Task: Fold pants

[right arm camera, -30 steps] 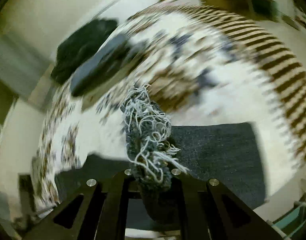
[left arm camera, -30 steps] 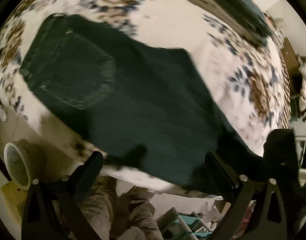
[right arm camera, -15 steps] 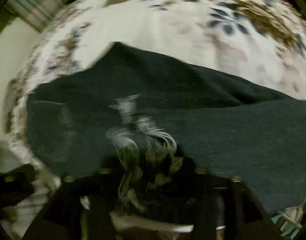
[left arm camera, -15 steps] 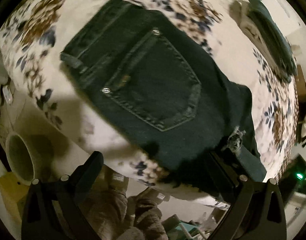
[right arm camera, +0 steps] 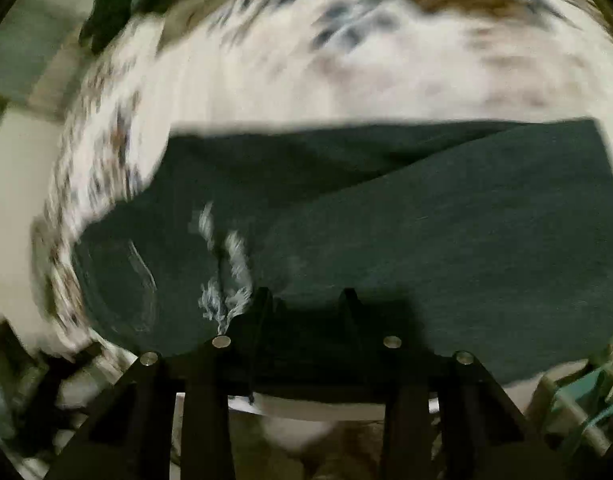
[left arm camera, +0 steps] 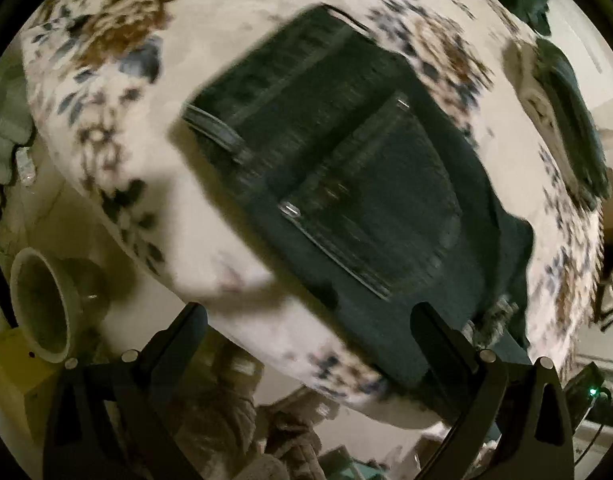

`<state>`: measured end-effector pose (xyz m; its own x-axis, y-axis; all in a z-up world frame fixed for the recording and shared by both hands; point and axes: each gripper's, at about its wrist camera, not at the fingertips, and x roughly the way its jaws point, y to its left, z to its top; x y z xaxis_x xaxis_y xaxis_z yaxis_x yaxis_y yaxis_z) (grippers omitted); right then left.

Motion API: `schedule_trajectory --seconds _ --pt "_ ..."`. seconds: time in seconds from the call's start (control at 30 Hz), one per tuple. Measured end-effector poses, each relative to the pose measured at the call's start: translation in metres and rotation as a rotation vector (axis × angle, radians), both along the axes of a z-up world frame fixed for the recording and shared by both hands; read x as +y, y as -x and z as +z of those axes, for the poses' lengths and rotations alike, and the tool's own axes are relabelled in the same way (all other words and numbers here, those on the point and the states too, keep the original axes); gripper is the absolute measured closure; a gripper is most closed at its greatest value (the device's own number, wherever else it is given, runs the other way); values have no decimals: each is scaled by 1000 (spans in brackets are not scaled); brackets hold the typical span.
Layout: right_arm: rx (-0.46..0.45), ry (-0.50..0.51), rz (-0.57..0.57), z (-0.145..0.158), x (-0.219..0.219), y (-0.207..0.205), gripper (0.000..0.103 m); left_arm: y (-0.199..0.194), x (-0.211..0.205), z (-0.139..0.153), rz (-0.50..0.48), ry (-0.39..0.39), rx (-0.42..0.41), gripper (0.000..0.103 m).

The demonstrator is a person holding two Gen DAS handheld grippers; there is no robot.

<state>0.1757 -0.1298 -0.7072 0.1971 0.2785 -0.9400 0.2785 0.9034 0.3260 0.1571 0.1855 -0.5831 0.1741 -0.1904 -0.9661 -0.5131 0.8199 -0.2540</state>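
Item: dark denim pants (left arm camera: 358,184), laid on the floral bedspread (left arm camera: 118,52) near its front edge; back pocket (left arm camera: 370,208) uppermost, waistband toward the far side in the left wrist view. A leg panel is seen doubled over the seat in the right wrist view, with the frayed hem (right arm camera: 226,268) lying just ahead of the right gripper (right arm camera: 306,300).

Left gripper (left arm camera: 306,320): fingers spread wide, nothing between them, held above the bed's front edge.

Right gripper: fingers parted; whether cloth is pinched cannot be told, the frame being blurred.

Step judged: leg fold being laid onto the seat. Next move calls for the hem to be squared with the waistband and smoothed before a further fold.

Also noted: a pale bucket (left arm camera: 42,304) on the floor beside the bed.
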Motion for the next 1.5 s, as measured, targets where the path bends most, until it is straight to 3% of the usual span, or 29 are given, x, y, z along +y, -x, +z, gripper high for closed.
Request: schedule_trajectory --seconds 0.07,0.13,0.3,0.37,0.47,0.63,0.67,0.73,0.77,0.83,0.87,0.9,1.0,1.2,1.37,1.5 --pt "1 56 65 -12 33 -5 63 2 14 -5 42 -7 -15 0" --pt "-16 101 104 -11 50 -7 50 8 33 -12 117 9 -38 0" --pt "8 -13 17 0 34 0 47 9 73 -27 339 127 -177 0" --pt "-2 -14 6 8 21 2 47 0 80 -39 386 163 -177 0" --pt "-12 84 26 22 5 0 44 -17 86 -63 451 237 -154 0" --pt "15 280 29 25 -25 4 27 -37 94 -53 476 216 -274 4" --pt "13 332 26 26 -30 7 21 -41 95 -53 479 204 -278 6" --pt "11 409 17 28 -36 12 18 -49 97 -53 499 188 -281 7" --pt "11 430 14 29 -40 15 18 -51 98 -54 512 181 -278 13" --pt "11 449 15 30 -45 21 18 -50 97 -51 534 155 -278 35" --pt "12 460 17 31 -47 24 18 -49 97 -50 537 134 -268 55" --pt "11 466 16 32 -49 26 18 -46 96 -47 535 120 -266 67" --pt "-3 455 -22 40 -65 39 18 -38 84 -20 467 71 -346 77" --pt "7 354 -107 41 -111 55 18 -22 34 68 247 -45 -557 80" --pt "-34 343 -155 63 -163 83 18 -13 -41 131 51 -53 -678 82" --pt "-54 344 -207 81 -204 106 18 3 -124 154 -131 -52 -697 83"
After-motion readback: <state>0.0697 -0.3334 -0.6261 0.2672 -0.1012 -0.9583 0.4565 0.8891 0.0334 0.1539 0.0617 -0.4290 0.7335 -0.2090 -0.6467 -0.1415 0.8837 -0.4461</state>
